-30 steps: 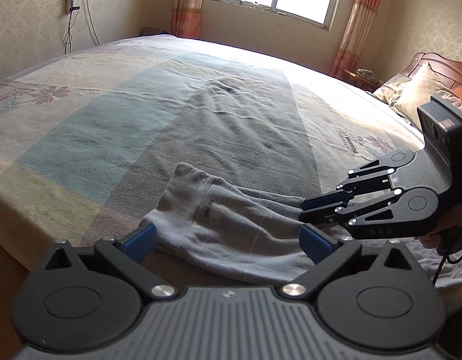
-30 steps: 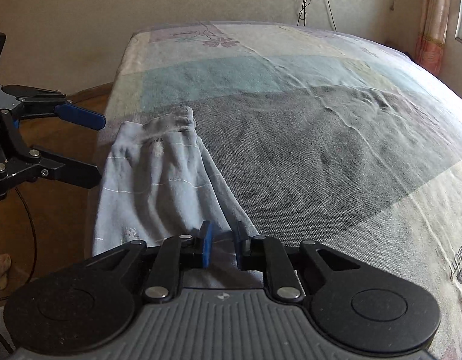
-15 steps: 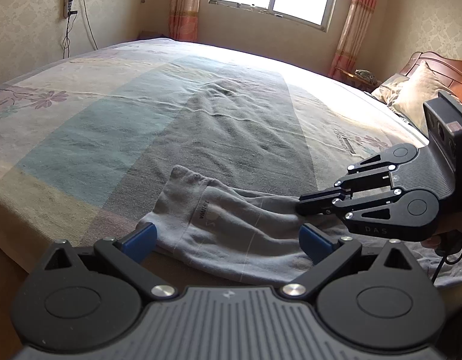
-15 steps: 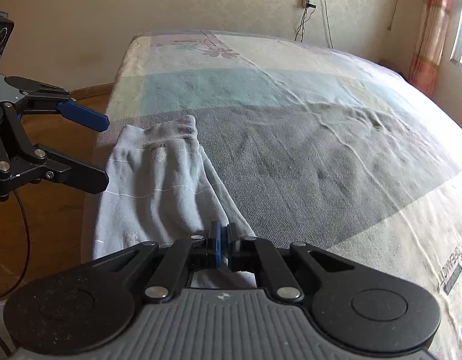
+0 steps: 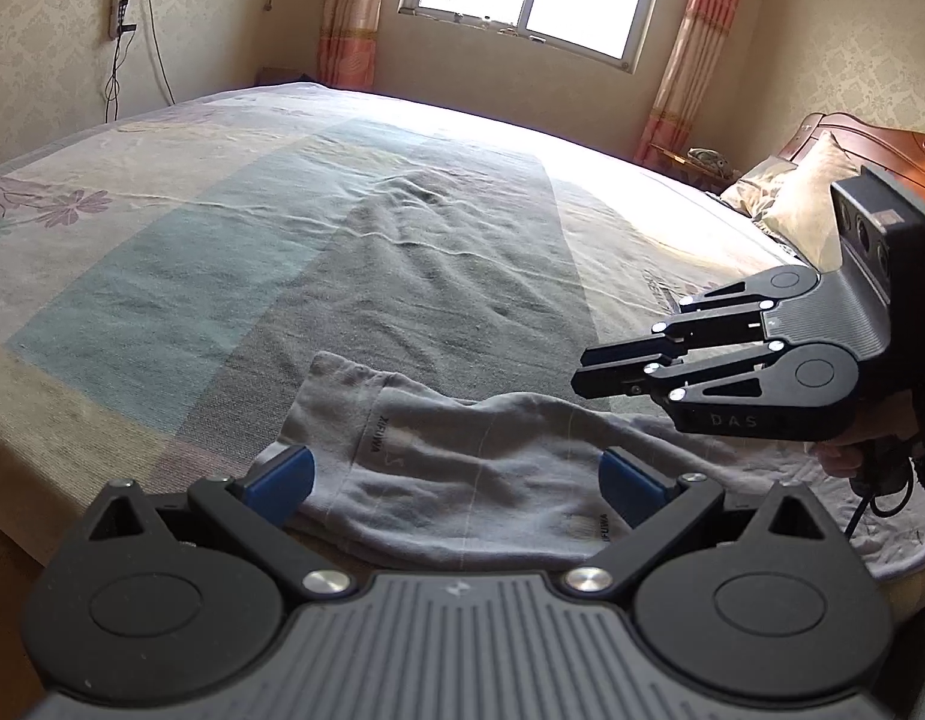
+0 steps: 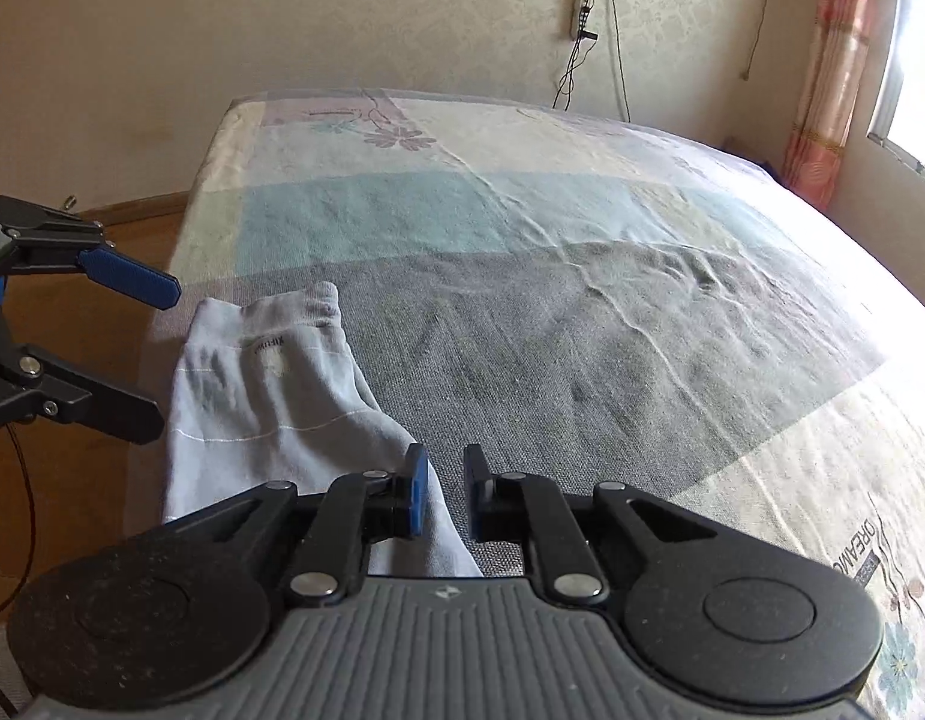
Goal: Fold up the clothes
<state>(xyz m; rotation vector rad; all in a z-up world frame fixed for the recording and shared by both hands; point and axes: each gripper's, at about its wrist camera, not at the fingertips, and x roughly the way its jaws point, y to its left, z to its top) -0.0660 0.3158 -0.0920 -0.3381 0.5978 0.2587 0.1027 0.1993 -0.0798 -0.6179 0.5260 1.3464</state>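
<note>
1. The right gripper (image 6: 446, 489) has parted a little from the tight pinch of half a second ago; there is now a narrow gap between its blue pads (image 6: 416, 489), and nothing is clamped in it. In the left wrist view it sits above the cloth at 3 o'clock.
2. My read: the fabric has just been let go, so this fold is laid and the next grasp is due.
3. The left gripper (image 5: 456, 483) stays spread wide and empty, its pads straddling the garment as before.
4. The grey garment (image 5: 462, 480) lies folded on the near edge of the bed (image 5: 222, 300), at 6 o'clock in the left view and at 8 o'clock in the right.
5. Hidden: the garment's near end runs under the right gripper's body, so I cannot tell where it stops.
6. Farther off, the printed lettering on the waistband is too small to read.
7. At 2 o'clock the pillow (image 5: 804, 210) is partly cut off behind the right gripper.
</note>
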